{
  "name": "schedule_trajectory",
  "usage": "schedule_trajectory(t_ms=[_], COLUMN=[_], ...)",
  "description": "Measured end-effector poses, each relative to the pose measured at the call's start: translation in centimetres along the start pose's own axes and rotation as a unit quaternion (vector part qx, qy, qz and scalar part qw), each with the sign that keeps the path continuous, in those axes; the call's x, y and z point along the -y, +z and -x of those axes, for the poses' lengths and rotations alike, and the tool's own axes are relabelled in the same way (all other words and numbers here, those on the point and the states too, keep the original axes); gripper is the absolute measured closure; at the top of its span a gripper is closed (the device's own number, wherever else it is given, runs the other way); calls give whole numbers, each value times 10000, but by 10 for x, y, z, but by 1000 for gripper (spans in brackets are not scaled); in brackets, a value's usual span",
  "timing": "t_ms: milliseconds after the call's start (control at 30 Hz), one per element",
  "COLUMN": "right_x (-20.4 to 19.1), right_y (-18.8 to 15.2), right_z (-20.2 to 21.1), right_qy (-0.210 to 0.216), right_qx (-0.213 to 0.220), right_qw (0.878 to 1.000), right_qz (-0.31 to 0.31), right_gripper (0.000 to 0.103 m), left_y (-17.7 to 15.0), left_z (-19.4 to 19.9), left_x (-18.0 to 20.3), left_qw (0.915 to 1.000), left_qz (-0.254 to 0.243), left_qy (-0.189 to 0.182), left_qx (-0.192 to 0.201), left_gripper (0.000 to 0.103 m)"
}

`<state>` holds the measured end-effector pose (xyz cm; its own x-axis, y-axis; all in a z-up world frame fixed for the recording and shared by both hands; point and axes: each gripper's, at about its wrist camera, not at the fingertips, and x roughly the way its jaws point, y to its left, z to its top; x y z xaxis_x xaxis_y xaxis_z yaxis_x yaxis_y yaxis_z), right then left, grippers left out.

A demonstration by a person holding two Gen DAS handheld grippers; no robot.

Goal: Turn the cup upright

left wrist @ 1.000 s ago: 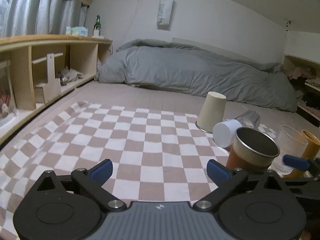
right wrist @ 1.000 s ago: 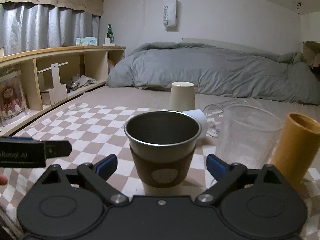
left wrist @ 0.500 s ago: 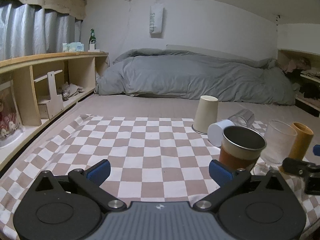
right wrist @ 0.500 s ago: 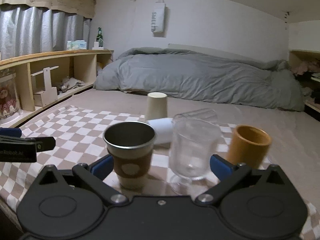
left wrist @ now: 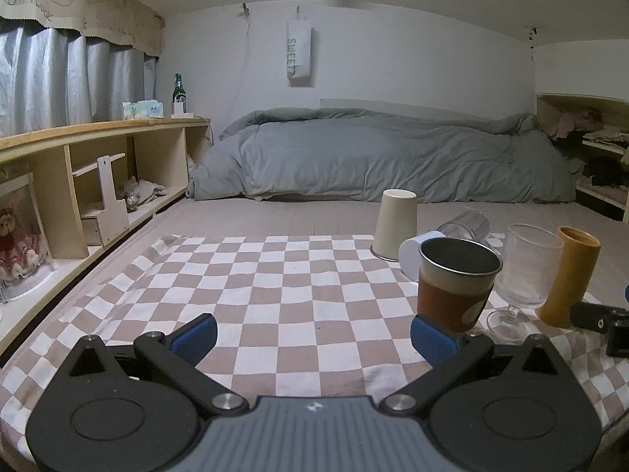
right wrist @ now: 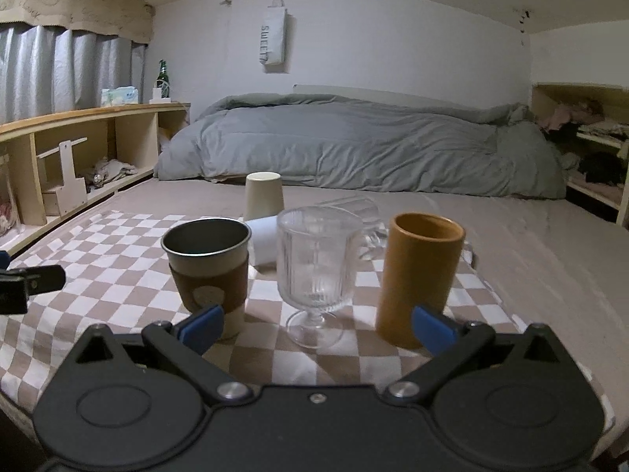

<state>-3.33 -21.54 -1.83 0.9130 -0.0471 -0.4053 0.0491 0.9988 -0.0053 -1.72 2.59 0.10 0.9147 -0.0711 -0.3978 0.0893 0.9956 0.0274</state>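
Note:
On the checkered cloth (left wrist: 255, 275) a steel cup with a brown sleeve (left wrist: 456, 283) (right wrist: 208, 267), a ribbed glass goblet (left wrist: 526, 271) (right wrist: 316, 271) and an orange tumbler (left wrist: 570, 275) (right wrist: 418, 279) stand upright. Behind them a cream cup (left wrist: 394, 225) (right wrist: 262, 200) stands upside down, a white cup (left wrist: 412, 253) (right wrist: 265, 238) lies on its side, and a clear glass (left wrist: 468, 224) (right wrist: 354, 208) lies on its side. My left gripper (left wrist: 312, 334) is open and empty, left of the steel cup. My right gripper (right wrist: 316, 324) is open and empty, just before the goblet.
A grey duvet (left wrist: 393, 157) lies across the bed behind. A wooden shelf unit (left wrist: 98, 165) runs along the left with a green bottle (left wrist: 179, 90) on top. Another shelf (right wrist: 582, 149) with clothes is at the right. The cloth's right edge (right wrist: 483, 275) is near the tumbler.
Both grippers have pulled back and up from the cups. The right view has shifted from the steel cup to the goblet. Both stay open and empty; the cups have not moved.

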Motion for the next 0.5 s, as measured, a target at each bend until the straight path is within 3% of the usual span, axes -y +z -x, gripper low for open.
schedule_trajectory(t_ms=[500], right_x=[-7], right_y=[-3], right_z=[4], right_qy=[84], right_qx=[116], right_qw=[9997], right_qz=[192], right_gripper=[0], left_y=[-8], left_z=[-4], left_x=[-3], left_qw=[9999], left_qz=[19], left_qy=[2], left_qx=[-102], left_gripper=[0])
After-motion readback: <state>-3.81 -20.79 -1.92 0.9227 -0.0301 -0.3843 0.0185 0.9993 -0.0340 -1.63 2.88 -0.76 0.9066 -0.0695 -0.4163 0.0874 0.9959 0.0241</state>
